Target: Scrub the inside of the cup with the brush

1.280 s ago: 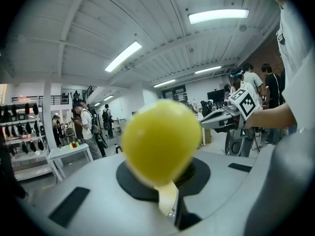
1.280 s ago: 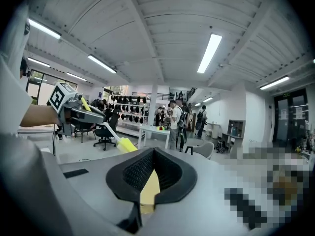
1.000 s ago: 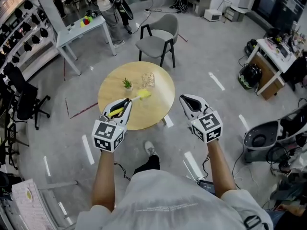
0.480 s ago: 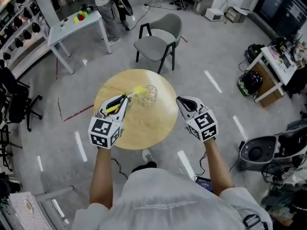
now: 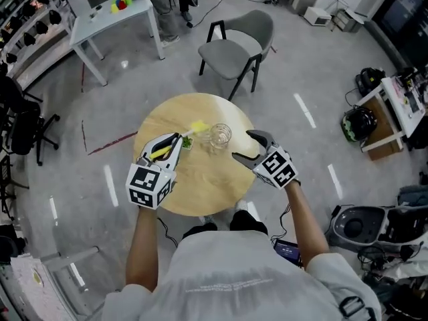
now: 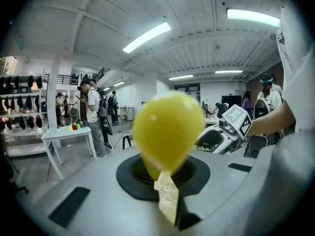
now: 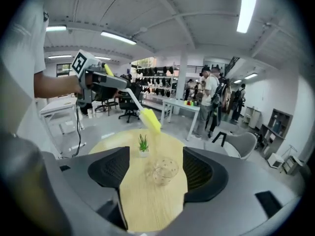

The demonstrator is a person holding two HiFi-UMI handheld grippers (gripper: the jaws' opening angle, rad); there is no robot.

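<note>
The left gripper (image 5: 178,139) clamps the sponge brush (image 5: 198,127). The right gripper's (image 5: 242,145) jaws, just opening, stand apart and empty near the centre-frame glass cup (image 5: 219,136); a hasty grab could topple it.

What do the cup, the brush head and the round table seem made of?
Cup: clear glass or plastic, see-through, dimpled-looking wall. Brush head: yellow sponge, likely foam, matte. Table: pale wood or wood-look laminate, grain lines showing.

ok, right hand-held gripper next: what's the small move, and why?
Probably ease the right hand-held gripper forward so its jaws straddle the cup, ready to steady it. Its jaws have just been opening and hold nothing; the cup stands free on the table just ahead, and the left hand-held gripper already holds the brush.
</note>
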